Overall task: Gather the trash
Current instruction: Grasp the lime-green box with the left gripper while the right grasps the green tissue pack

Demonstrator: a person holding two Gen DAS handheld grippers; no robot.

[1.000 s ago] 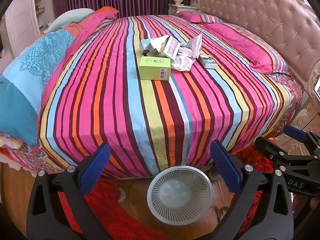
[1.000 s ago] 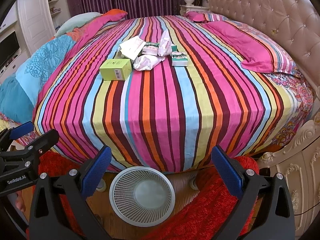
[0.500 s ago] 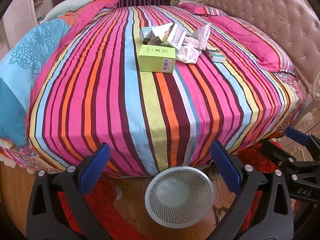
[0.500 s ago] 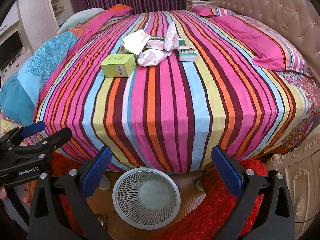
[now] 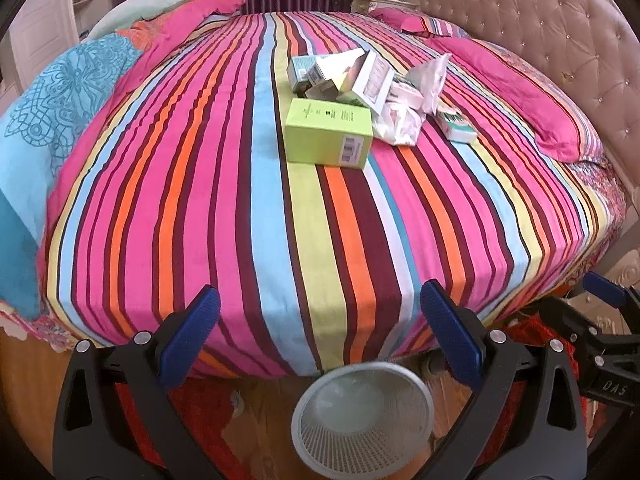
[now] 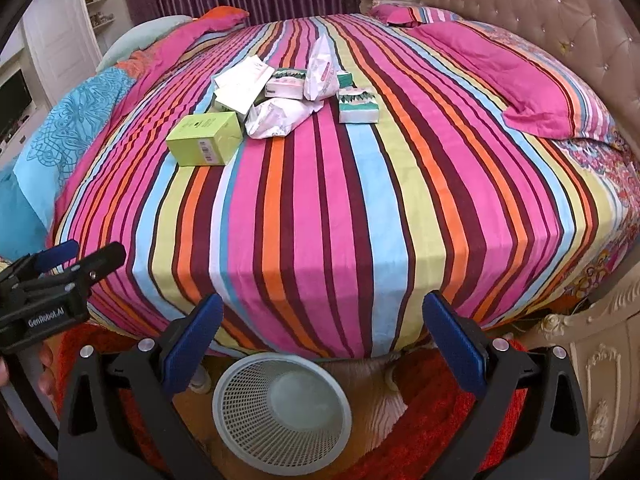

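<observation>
Trash, a loose heap of small cardboard boxes and crumpled white plastic wrappers [image 5: 360, 80], lies near the middle of the round bed with the bright striped cover [image 5: 224, 184], and nothing from it is in the white mesh plastic waste basket [image 6: 282, 412] that stands on the floor at the bed's near edge. I hold both tools low over that edge. My left hand-held gripper [image 5: 320, 344] is spread wide and carries nothing; my right hand-held gripper [image 6: 323, 344] is likewise wide and bare. The whole heap lies straight ahead and well apart from both, up across the cover. Nearest me is the lime-green rectangular carton with a barcode label [image 5: 328, 136]; from the left view it sits almost dead ahead, its long axis running crosswise to my fingers, while from the right view it lies off to the left [image 6: 206, 138]. I judge the left one better lined up for it, and the small teal-and-white box [image 6: 358, 106] suits the right.
</observation>
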